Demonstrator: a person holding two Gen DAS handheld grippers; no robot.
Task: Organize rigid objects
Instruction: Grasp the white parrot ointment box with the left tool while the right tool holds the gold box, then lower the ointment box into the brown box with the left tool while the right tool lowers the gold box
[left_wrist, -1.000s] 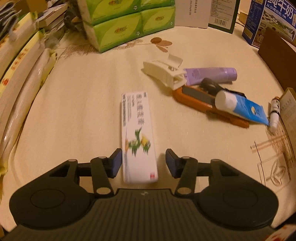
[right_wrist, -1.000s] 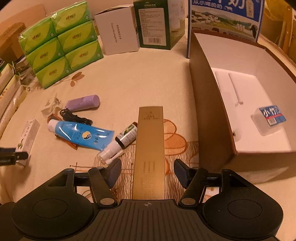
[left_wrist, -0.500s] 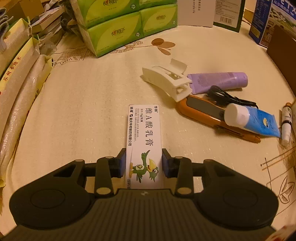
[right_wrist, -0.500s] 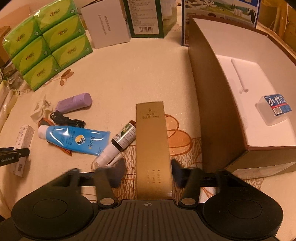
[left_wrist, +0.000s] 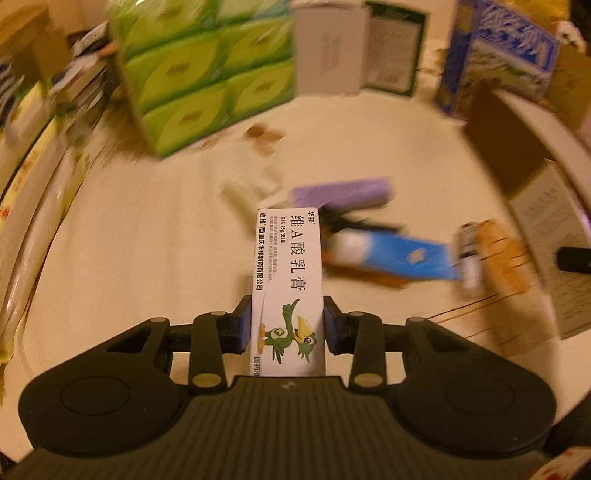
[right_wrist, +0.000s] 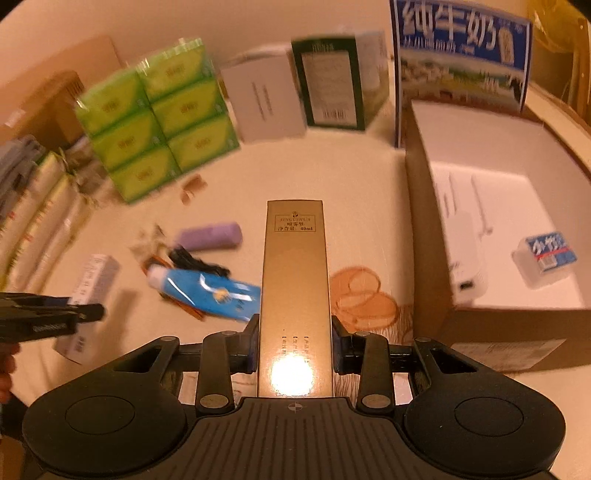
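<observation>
The white ointment box (left_wrist: 288, 291) with a green bird printed on it sits clamped between the pads of the left claw (left_wrist: 288, 326), its long side running straight ahead from the claw. The gold box (right_wrist: 295, 295) is pinched the same way in the right claw (right_wrist: 294, 341), both pads pressing on its sides, and it too sticks out forward. Both claws have just been closing, each on its box, and each box is clear of the table (right_wrist: 332, 184).

Ahead and a little to the left of the right claw lies a small heap on the table: a blue tube (right_wrist: 207, 291) with a white cap, a black cord (right_wrist: 195, 260) behind it, a purple tube (right_wrist: 210, 236) further off, and something orange under the blue tube that is too blurred to name. In the right wrist view the left claw (right_wrist: 88, 314) shows at the left edge with the white box (right_wrist: 94, 277) in it.

To the right of the right claw stands an open cardboard box (right_wrist: 424, 221) with a white lining; inside it rest a white device (right_wrist: 465, 273) and a small clear case with a blue label (right_wrist: 546, 258). Far ahead stand a stack of green tissue packs (right_wrist: 159, 125), a white carton (right_wrist: 264, 107), a dark green carton (right_wrist: 332, 92) and a blue milk carton (right_wrist: 461, 51).
</observation>
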